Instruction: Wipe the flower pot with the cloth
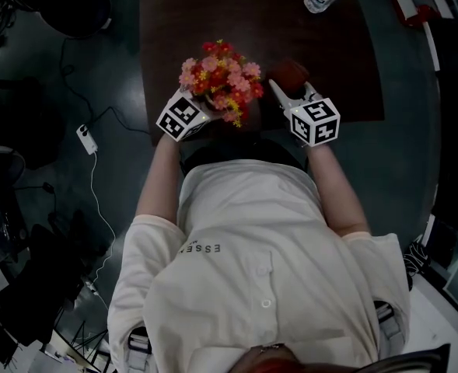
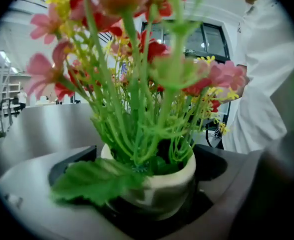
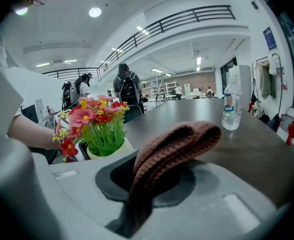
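Your left gripper (image 2: pixel 146 200) clasps the small round cream flower pot (image 2: pixel 173 180), one dark jaw against each side. Green plastic stems (image 2: pixel 137 119) rise from it to pink, red and yellow flowers (image 2: pixel 46 70), and a broad green leaf (image 2: pixel 92 181) droops over its rim.

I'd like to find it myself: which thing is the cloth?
Look at the near edge of the dark table. Right of the flower pot, the right gripper pinches the cloth. It is the only brown, ribbed knit thing there, folded over.
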